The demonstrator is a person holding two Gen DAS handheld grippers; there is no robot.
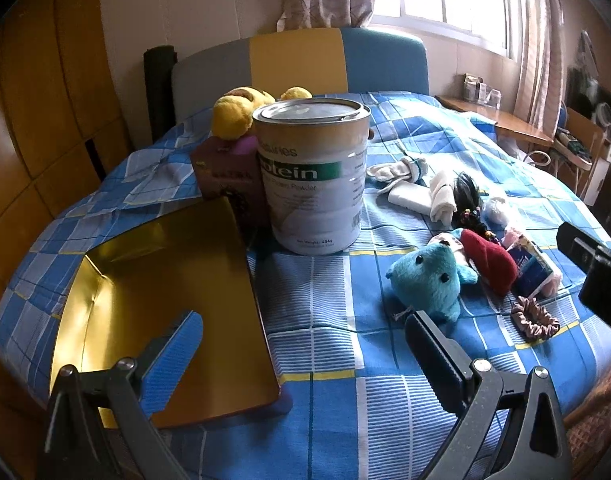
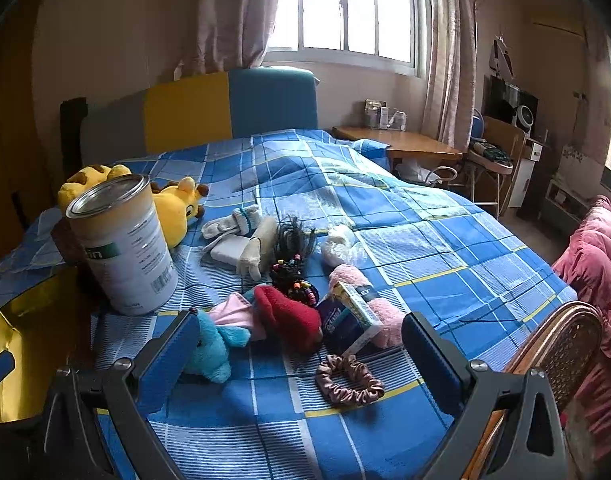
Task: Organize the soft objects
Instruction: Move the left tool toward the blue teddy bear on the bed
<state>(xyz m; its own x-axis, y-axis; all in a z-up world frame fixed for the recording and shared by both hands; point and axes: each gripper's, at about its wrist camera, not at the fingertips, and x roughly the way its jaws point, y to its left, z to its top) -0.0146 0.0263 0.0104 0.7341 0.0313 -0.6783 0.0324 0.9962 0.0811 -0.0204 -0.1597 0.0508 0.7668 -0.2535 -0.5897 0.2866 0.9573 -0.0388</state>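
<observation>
A teal plush toy (image 1: pixel 429 280) lies on the blue checked bed, also in the right wrist view (image 2: pixel 209 348). Beside it lie a red soft item (image 1: pixel 489 264) (image 2: pixel 289 316), a pink scrunchie (image 1: pixel 535 320) (image 2: pixel 347 380), white socks (image 2: pixel 233 224), a pale glove (image 2: pixel 257 248) and a pink fluffy item (image 2: pixel 381 312). A gold tin tray (image 1: pixel 153 304) lies open at the left. My left gripper (image 1: pixel 301 344) is open and empty, just before the tray and the teal plush. My right gripper (image 2: pixel 301 352) is open and empty above the scrunchie.
A tall protein powder can (image 1: pixel 313 176) (image 2: pixel 125 248) stands mid-bed beside a maroon box (image 1: pixel 229 184). A yellow giraffe plush (image 2: pixel 177 204) lies behind it. A tissue pack (image 2: pixel 349 316), beaded hair ties (image 2: pixel 293 276), a wicker chair (image 2: pixel 557 344) and a desk (image 2: pixel 401 140) are at right.
</observation>
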